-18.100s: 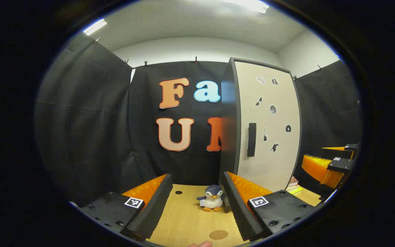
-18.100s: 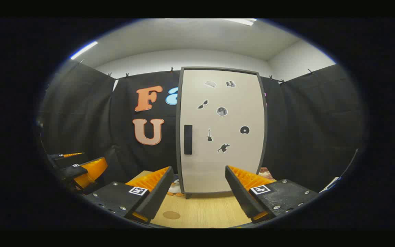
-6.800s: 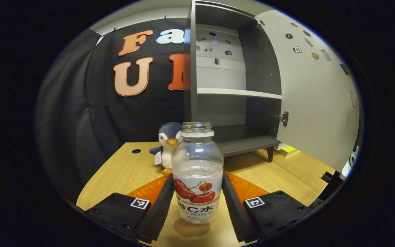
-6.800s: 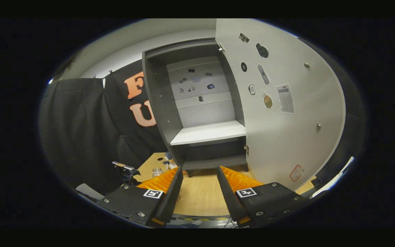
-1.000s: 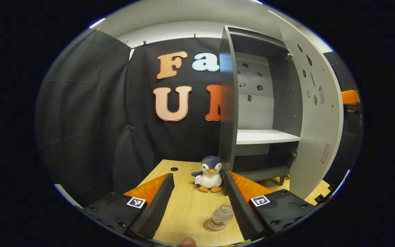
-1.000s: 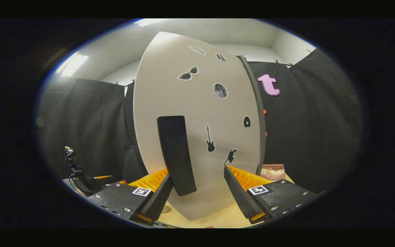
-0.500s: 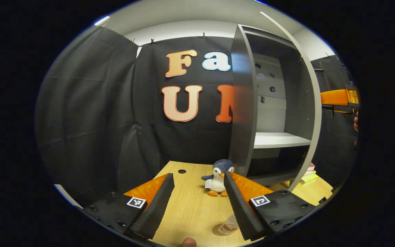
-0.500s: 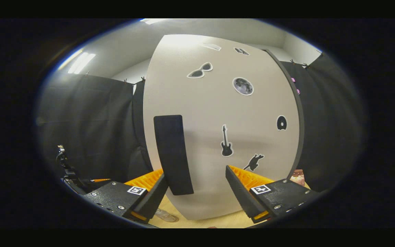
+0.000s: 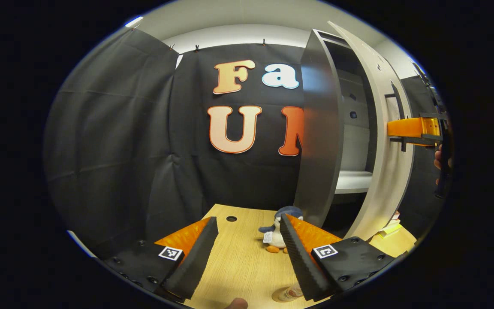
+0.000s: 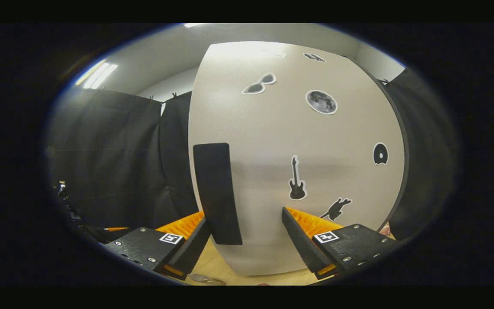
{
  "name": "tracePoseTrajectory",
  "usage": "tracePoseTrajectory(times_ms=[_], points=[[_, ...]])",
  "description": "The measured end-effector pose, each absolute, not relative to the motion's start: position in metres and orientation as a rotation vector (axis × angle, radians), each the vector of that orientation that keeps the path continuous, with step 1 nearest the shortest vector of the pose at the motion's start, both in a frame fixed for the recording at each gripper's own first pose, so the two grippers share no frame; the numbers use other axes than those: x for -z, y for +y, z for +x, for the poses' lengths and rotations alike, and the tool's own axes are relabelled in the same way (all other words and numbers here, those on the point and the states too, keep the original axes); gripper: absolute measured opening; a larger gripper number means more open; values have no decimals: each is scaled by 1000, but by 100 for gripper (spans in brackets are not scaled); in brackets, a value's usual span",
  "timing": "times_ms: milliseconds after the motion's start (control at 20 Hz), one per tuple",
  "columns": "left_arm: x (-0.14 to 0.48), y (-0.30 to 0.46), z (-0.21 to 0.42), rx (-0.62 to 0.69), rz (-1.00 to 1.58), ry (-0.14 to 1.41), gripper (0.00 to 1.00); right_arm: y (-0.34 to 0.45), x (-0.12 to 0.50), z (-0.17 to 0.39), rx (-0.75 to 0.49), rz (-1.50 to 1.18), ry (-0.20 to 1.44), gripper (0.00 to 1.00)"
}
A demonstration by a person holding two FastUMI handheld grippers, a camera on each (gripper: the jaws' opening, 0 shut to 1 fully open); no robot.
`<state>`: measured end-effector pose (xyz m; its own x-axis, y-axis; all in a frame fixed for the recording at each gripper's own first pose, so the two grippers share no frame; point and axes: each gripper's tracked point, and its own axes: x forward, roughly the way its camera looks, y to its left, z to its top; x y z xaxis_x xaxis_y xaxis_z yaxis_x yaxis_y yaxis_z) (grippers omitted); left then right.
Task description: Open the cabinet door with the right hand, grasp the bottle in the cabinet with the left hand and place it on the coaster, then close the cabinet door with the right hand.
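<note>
In the left gripper view, the left claw (image 9: 247, 249) is seen with its fingers spread apart and nothing held between them, above the wooden tabletop (image 9: 238, 266). The bottle (image 9: 290, 292) is found at about 5 o'clock, standing on the coaster (image 9: 279, 296) and largely hidden behind the claw's right finger. A penguin toy (image 9: 278, 231) is seen toward 12 o'clock from the claw, just beside the cabinet (image 9: 322, 141). The cabinet door (image 9: 386, 163) is shown partly ajar at 3 o'clock, with a narrow strip of the interior and a pale shelf (image 9: 352, 182) visible in the gap. The right claw (image 9: 410, 128) is seen against the door's outer face, with part of a hand (image 9: 440, 159) behind it. In the right gripper view, the right claw (image 10: 245, 234) is seen open, close up to the door's front; the dark handle (image 10: 216, 193) lies just inside the left finger, and whether it is touched cannot be told. Stickers (image 10: 297, 178) are scattered over the door.
</note>
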<state>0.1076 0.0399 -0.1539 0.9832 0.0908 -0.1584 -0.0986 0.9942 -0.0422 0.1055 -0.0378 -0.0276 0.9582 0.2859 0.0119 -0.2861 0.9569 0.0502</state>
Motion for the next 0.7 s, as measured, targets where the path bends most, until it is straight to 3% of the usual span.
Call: tracePoseTrajectory(times_ms=[700], points=[[127,23,122,-63,-60,123,95,-26,29,119,-79,9,-40,98]])
